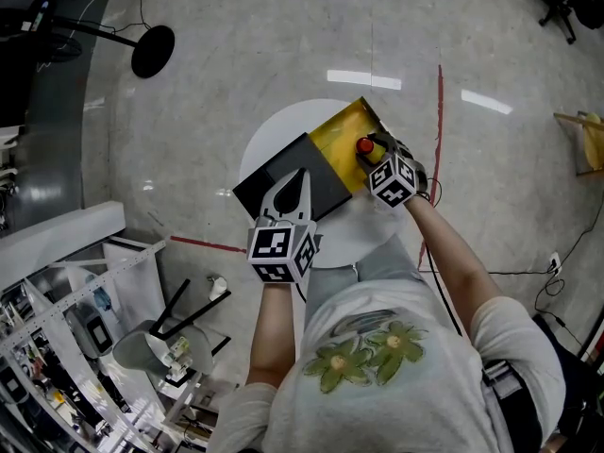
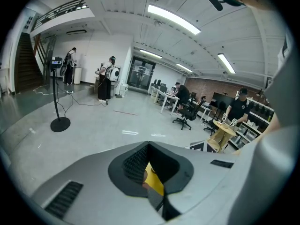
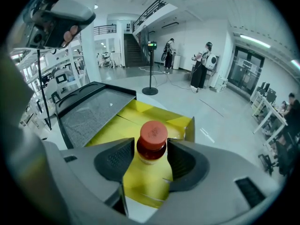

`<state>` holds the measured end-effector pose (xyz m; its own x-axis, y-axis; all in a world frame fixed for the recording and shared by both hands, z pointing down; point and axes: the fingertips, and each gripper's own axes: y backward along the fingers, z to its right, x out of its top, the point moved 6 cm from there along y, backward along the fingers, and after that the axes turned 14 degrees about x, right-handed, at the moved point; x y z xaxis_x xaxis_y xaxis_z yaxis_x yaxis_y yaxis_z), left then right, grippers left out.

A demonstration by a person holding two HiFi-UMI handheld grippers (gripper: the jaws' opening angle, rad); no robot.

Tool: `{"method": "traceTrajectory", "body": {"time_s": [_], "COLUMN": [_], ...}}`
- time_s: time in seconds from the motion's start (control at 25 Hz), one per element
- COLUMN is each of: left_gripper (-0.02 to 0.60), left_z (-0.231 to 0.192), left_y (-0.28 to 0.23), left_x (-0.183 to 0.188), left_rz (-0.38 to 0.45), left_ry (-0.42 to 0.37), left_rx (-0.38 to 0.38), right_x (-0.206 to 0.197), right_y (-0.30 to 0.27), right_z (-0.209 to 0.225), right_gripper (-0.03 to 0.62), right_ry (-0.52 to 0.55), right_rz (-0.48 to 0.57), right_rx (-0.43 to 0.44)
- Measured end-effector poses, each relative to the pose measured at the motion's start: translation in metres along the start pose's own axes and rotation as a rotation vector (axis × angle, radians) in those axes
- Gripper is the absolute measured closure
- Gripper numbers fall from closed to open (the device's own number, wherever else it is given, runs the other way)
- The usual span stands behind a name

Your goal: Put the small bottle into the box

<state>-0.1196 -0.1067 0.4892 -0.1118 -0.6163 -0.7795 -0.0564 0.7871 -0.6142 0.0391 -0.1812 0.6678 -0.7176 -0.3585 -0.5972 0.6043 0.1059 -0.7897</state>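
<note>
A small bottle (image 1: 364, 145) with a red cap (image 3: 152, 134) stands upright in the yellow box (image 1: 335, 140), against its yellow floor (image 3: 140, 186). My right gripper (image 1: 373, 151) reaches steeply down over it. In the right gripper view the jaws (image 3: 150, 158) flank the bottle's neck, and a thin gap shows at the right pad. The box's black lid (image 1: 326, 185) lies folded open to the left (image 3: 93, 109). My left gripper (image 1: 300, 173) rests over that lid with its jaws nearly together (image 2: 151, 165), and the lid's edge runs between the pads.
The box sits on a small round white table (image 1: 283, 125). A black stand base (image 1: 153, 50) is on the floor at the far left. A red tape line (image 1: 440, 140) runs past the table on the right. Shelving and a stool (image 1: 160, 343) crowd the near left.
</note>
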Motion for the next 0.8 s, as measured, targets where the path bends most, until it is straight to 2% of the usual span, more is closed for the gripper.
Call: {"method": "traceTrajectory", "body": {"time_s": [0.08, 0.36, 0.52, 0.8], "left_gripper": [0.58, 0.581, 0.581, 0.581], "left_z": [0.0, -0.004, -0.003, 0.003], "left_y": [0.003, 0.012, 0.017, 0.029], "left_x": [0.0, 0.002, 0.003, 0.009], "left_rz": [0.004, 0.019, 0.031, 0.067], "left_ry": [0.0, -0.002, -0.004, -0.004], "left_rx": [-0.004, -0.017, -0.032, -0.072], "right_x": [0.0, 0.014, 0.024, 0.045], "right_y": [0.001, 0.028, 0.05, 0.1], "right_z": [-0.002, -0.006, -0.011, -0.028], "right_gripper": [0.354, 0.355, 0.355, 0.419], "right_ry": [-0.01, -0.087, -0.091, -0.09], "right_rz": [0.005, 0.107, 0.166, 0.296], "right_rx": [0.006, -0.016, -0.042, -0.105]}}
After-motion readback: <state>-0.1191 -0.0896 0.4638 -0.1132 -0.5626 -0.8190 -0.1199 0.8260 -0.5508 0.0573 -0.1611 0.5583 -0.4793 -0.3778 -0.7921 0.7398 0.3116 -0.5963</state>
